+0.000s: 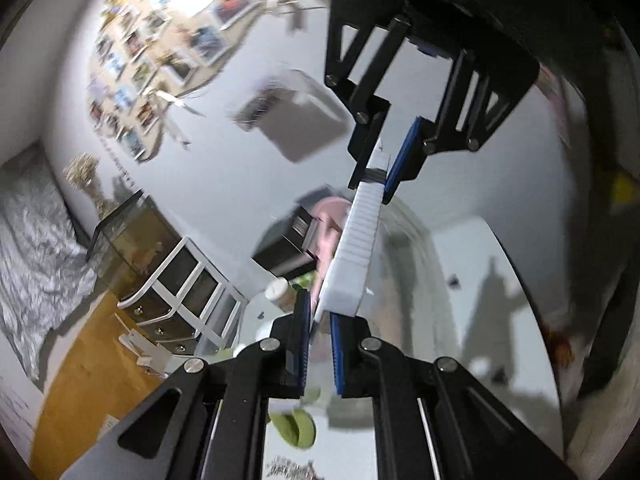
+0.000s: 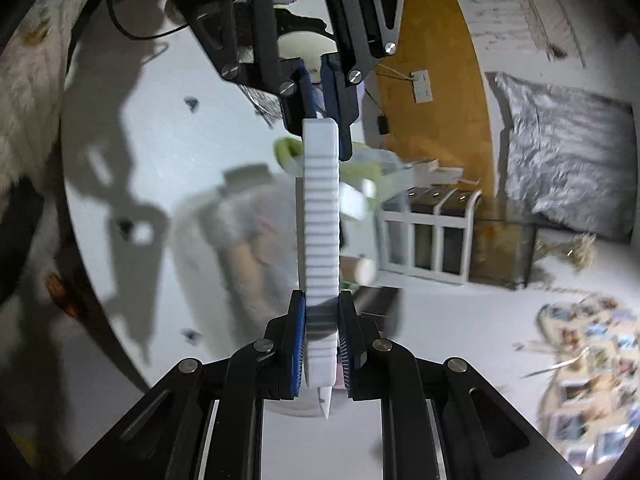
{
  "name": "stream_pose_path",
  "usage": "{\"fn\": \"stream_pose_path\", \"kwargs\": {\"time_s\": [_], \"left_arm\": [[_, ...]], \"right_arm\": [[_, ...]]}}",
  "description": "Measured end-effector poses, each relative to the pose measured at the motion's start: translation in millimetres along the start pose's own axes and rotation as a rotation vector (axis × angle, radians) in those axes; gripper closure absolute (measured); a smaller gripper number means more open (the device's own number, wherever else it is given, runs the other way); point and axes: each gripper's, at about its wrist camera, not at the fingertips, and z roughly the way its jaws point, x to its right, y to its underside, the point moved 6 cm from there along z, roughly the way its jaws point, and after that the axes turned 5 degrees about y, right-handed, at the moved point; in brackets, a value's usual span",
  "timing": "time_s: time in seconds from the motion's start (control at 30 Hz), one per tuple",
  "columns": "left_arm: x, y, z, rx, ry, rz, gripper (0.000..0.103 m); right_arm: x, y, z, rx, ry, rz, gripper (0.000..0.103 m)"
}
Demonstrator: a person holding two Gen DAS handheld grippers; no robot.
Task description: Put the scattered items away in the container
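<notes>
Ribbed bar: you hold a white plastic bar (image 2: 321, 216), long and flat, its broad face cut with fine cross ridges, its ends rounded; it hangs in the air between both tongs.
Right tongs: your right tongs (image 2: 322, 350) are nearly closed, their blue ridged pads (image 2: 298, 344) pressed on one end of the bar.
Left tongs: your left tongs (image 1: 320, 354) sit narrowly parted at the other end (image 1: 340, 304); you cannot tell whether the pads grip it.
Container: a clear box (image 2: 236, 216), blurred, lies below the bar on the surface.
Surface: white and smooth (image 2: 160, 104), curved rim at one side, with bare room beside the box.
</notes>
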Motion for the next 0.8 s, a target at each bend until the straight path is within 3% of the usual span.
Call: {"fn": "stream_pose_path", "kwargs": {"time_s": [0.13, 0.3, 0.5, 0.67, 0.73, 0.8], "left_arm": [[-21.3, -22.7, 26.9, 0.011, -0.023, -0.109, 0.093], [-24.0, -21.8, 67.0, -0.045, 0.016, -0.236, 0.092], [-12.2, -14.6, 100.1, -0.115, 0.048, -0.310, 0.092], [-2.3, -10.6, 105.2, -0.141, 0.082, -0.353, 0.090], [-3.0, -9.3, 99.0, -0.132, 0.085, -0.391, 0.084], [-6.3, -7.7, 91.4, -0.126, 0.066, -0.421, 0.069]], "right_arm": [[24.0, 23.6, 23.0, 0.014, -0.046, -0.046, 0.087], [31.7, 47.9, 55.5, 0.061, -0.128, -0.096, 0.087], [21.5, 63.6, 87.0, 0.109, -0.250, -0.118, 0.087], [9.5, 64.1, 101.9, 0.139, -0.390, -0.097, 0.087], [6.5, 59.5, 103.4, 0.161, -0.446, -0.082, 0.087], [2.9, 55.4, 105.9, 0.174, -0.493, -0.079, 0.087]]}}
